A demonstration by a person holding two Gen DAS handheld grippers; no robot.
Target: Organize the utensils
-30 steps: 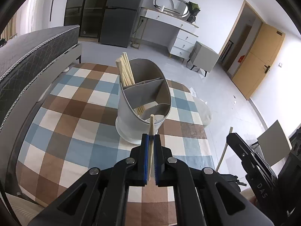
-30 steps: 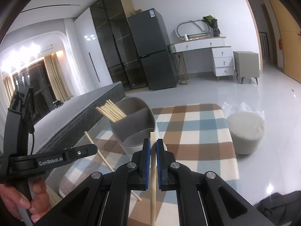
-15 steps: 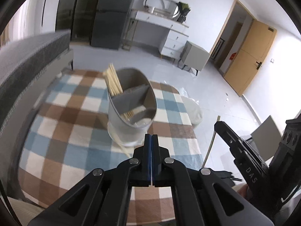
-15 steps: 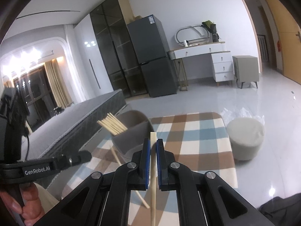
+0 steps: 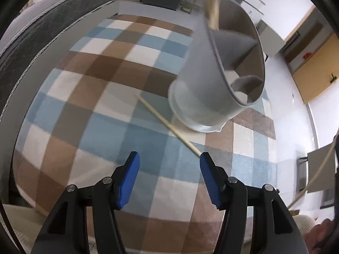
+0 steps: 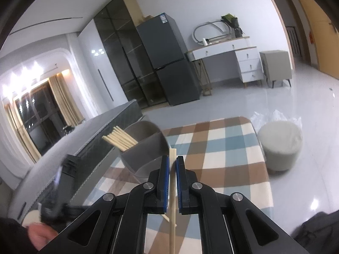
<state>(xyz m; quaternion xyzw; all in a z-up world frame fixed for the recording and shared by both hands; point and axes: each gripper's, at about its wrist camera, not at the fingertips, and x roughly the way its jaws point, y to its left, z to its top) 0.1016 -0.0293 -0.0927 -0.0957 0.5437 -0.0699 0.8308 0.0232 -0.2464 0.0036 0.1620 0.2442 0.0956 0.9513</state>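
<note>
A grey divided utensil holder [image 5: 224, 80] stands on the checked table; several wooden chopsticks [image 5: 213, 4] stick out of its far compartment. A loose chopstick [image 5: 167, 124] lies on the cloth beside the holder's base. My left gripper [image 5: 168, 165] is open and empty, low over the cloth, with the loose chopstick's near end by its right finger. My right gripper [image 6: 172, 169] is shut on a chopstick [image 6: 172, 190] held upright, right of the holder [image 6: 144, 148] and its chopsticks [image 6: 119, 138].
The checked cloth [image 5: 95, 116] covers the table. A dark mattress edge [image 5: 42, 27] runs along the left. A round pale stool [image 6: 279, 146] stands past the table's right edge. A fridge [image 6: 167, 61] and dresser [image 6: 231, 61] stand far back.
My left gripper let go of its chopstick, which now lies on the cloth by the holder. It opened and dropped low toward that chopstick. My right gripper still holds its chopstick.
</note>
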